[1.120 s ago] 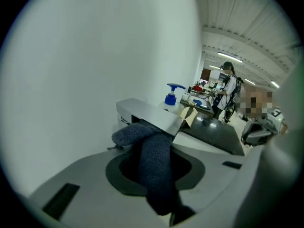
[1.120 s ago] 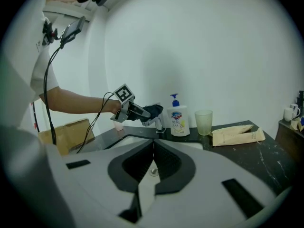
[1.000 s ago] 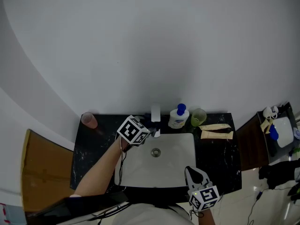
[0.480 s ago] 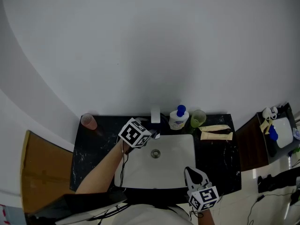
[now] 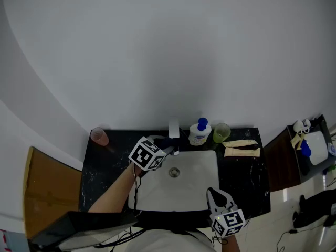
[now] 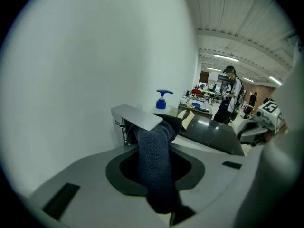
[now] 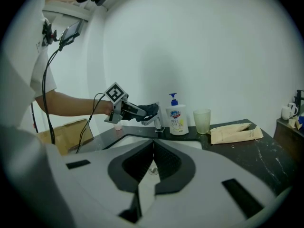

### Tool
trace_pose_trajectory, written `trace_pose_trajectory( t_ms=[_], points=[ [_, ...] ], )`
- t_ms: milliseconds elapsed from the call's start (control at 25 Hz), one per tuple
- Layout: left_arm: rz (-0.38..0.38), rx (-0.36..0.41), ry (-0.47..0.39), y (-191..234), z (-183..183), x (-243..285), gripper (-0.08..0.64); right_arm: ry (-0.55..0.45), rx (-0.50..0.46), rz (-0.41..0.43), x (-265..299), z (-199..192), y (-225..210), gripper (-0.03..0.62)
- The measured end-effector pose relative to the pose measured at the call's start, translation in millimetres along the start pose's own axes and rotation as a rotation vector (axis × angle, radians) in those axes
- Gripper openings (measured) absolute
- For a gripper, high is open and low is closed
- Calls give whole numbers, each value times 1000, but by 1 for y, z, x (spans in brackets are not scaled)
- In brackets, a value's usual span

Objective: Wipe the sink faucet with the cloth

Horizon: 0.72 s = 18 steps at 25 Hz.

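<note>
The chrome faucet [image 5: 174, 128] stands at the back rim of the white sink [image 5: 199, 180]. My left gripper [image 5: 169, 149] is shut on a dark blue cloth [image 6: 154, 158]. The cloth's free end lies under and against the faucet's flat spout [image 6: 135, 116]. From the right gripper view, the left gripper [image 7: 129, 111] presses the cloth [image 7: 149, 110] onto the faucet [image 7: 157, 123] from the left. My right gripper [image 5: 216, 195] hovers over the sink's near right edge. Its jaws [image 7: 153, 145] meet with nothing between them.
A soap pump bottle [image 5: 200, 132] and a green cup [image 5: 222, 132] stand right of the faucet. Two beige packets [image 5: 242, 147] lie on the black counter [image 5: 105, 161]. A pink cup [image 5: 99, 135] is at its left back corner. A cardboard box [image 5: 47, 193] sits left of the counter.
The left gripper has tilted a little, and its marker cube has shifted slightly toward the near left. The cloth stays at the faucet. The right gripper has not moved.
</note>
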State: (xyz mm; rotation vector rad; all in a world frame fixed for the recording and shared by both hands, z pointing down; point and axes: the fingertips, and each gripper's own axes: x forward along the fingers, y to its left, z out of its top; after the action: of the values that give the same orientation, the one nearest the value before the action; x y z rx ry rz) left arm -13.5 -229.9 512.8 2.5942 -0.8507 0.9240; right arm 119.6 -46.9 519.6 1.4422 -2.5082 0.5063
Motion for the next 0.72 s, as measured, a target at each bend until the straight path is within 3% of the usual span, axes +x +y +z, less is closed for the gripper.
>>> trace_pose_trajectory(
  t_ms=[200, 600, 720],
  points=[
    [-4, 29, -34, -10, 6, -17, 87, 8, -1, 9, 2, -4, 2, 5],
    [60, 138, 90, 26, -2, 9, 87, 5, 1, -7, -2, -3, 0, 5],
    [61, 76, 77, 33, -5, 13, 87, 12, 2, -11, -3, -5, 0, 5]
  ],
)
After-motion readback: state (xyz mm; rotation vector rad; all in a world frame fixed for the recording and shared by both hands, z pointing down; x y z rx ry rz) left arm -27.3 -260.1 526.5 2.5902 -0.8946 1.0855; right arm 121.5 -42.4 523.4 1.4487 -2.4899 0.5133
